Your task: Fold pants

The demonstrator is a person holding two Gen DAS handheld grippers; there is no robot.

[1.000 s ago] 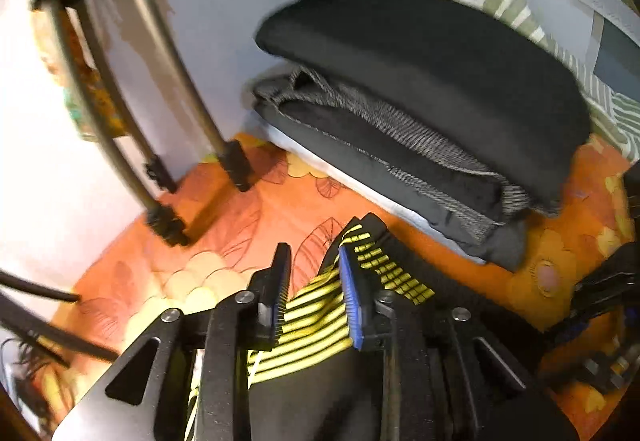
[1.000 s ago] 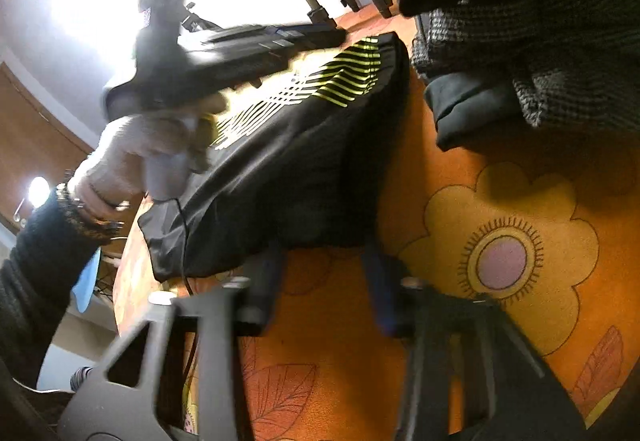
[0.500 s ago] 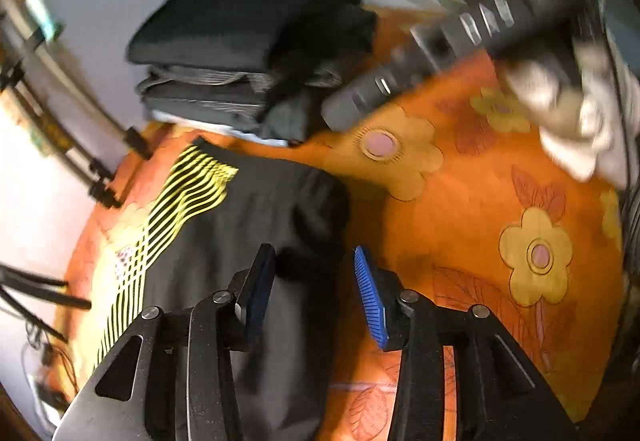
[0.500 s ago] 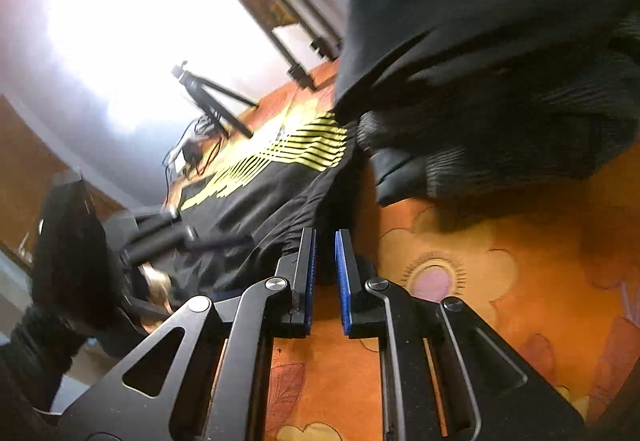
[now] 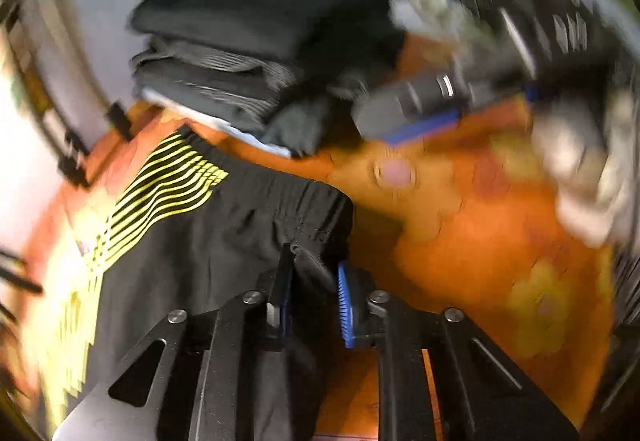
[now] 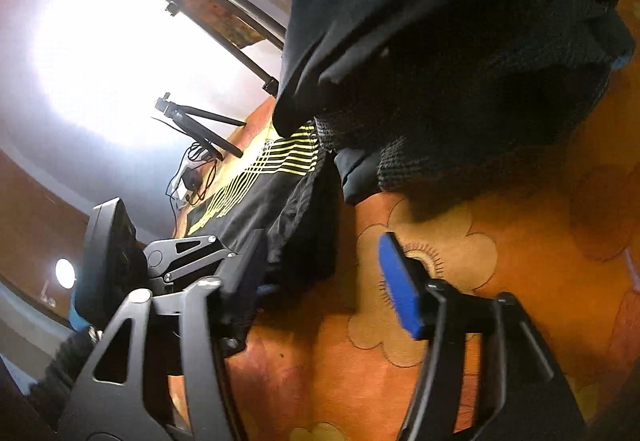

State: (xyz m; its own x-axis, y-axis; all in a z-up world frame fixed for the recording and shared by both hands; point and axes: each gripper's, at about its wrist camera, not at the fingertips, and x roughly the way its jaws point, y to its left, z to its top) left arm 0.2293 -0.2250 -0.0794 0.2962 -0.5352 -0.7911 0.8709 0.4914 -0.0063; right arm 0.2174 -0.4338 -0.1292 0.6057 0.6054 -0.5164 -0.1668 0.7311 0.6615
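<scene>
The black pants with yellow stripes (image 5: 208, 237) lie flat on the orange bed sheet with big flower shapes (image 5: 460, 241). They sit near its far edge, just in front of a pile of folded dark clothes (image 5: 256, 37) by the wall.

The left gripper (image 5: 313, 277) has a fold of the black waistband between its blue pads. Its jaws are narrow and are closing on the cloth. The picture is blurry, but the pads look pressed on the fold.

The right gripper (image 6: 320, 269) is near the same end of the pants. Its jaws are wide and are opening. One blue pad (image 6: 400, 281) is over the bare sheet. The corner of the pants sits in the gap, but the pads do not press on it.

The step looks like picking up the waist end to fold it over. To do it well, the left jaws should bite plenty of cloth, not just the edge. The right gripper should go further over the corner before it squeezes. Then both should lift together, so the pants stay smooth and miss the pile.
</scene>
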